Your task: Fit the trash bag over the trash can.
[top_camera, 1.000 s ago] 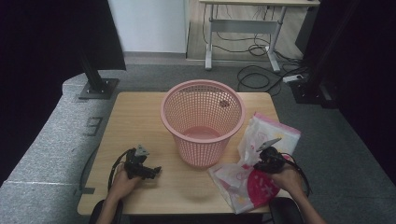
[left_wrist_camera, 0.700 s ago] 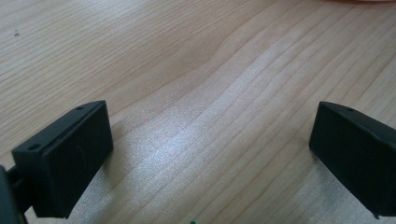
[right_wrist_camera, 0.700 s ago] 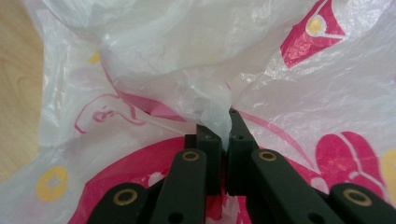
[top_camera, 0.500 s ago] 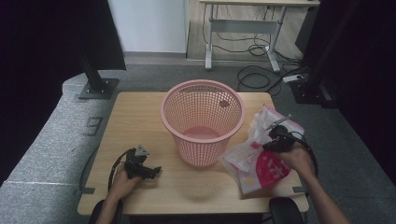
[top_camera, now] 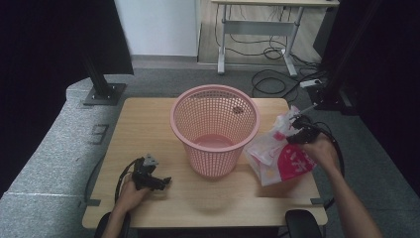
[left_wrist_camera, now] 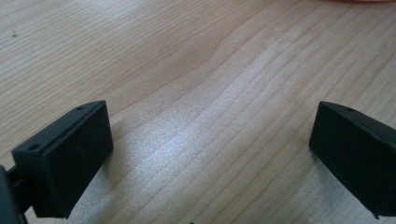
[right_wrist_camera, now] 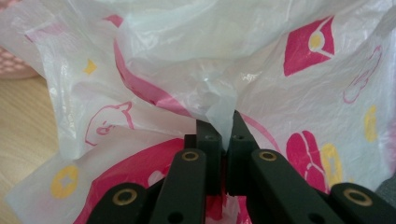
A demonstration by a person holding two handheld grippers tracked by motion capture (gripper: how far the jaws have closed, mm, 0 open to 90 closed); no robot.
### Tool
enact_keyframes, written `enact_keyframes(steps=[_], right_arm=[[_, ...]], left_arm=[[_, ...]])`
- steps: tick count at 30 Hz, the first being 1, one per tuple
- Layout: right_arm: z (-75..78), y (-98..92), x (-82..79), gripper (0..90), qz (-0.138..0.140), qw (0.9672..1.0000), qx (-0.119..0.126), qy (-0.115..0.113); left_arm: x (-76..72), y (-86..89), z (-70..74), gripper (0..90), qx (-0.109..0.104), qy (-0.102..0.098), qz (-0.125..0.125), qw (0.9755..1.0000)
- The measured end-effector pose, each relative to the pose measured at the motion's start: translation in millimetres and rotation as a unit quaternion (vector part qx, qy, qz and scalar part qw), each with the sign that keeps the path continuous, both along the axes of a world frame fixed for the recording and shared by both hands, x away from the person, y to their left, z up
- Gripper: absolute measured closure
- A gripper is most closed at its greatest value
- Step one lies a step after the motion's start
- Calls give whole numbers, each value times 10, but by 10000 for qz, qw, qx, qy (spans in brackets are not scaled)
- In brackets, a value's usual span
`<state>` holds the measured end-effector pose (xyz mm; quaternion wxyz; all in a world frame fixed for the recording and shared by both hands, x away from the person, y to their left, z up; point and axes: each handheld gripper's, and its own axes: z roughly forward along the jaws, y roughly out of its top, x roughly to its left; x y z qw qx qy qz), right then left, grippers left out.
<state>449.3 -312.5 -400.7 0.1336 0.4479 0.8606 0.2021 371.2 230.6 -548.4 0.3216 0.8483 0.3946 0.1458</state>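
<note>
While raised, right tongs pinching bag

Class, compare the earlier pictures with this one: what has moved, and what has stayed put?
The right gripper, shut on the plastic bag, has lifted it off the table and carried it up beside the pink basket. The left gripper, jaws open, and the basket stayed where they were.

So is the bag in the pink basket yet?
Not yet. Done: the right gripper has pinched the white-and-pink printed plastic bag. In hand: it hangs beside the pink plastic mesh basket. The left gripper rests open on the wooden table. Probably left: putting the bag in.
</note>
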Motion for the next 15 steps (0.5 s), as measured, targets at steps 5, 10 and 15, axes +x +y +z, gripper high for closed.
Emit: enact_keyframes(steps=[5, 10, 15], right_arm=[[122, 73, 110, 865, 2, 10000, 5, 6], [281, 201, 180, 865, 98, 9999, 46, -56], [452, 320, 237, 865, 158, 9997, 152, -66]], left_arm=[[1, -1, 0, 0, 1, 0, -8, 10000], [1, -1, 1, 0, 4, 2, -13, 10000], [2, -2, 0, 0, 3, 1, -25, 10000]])
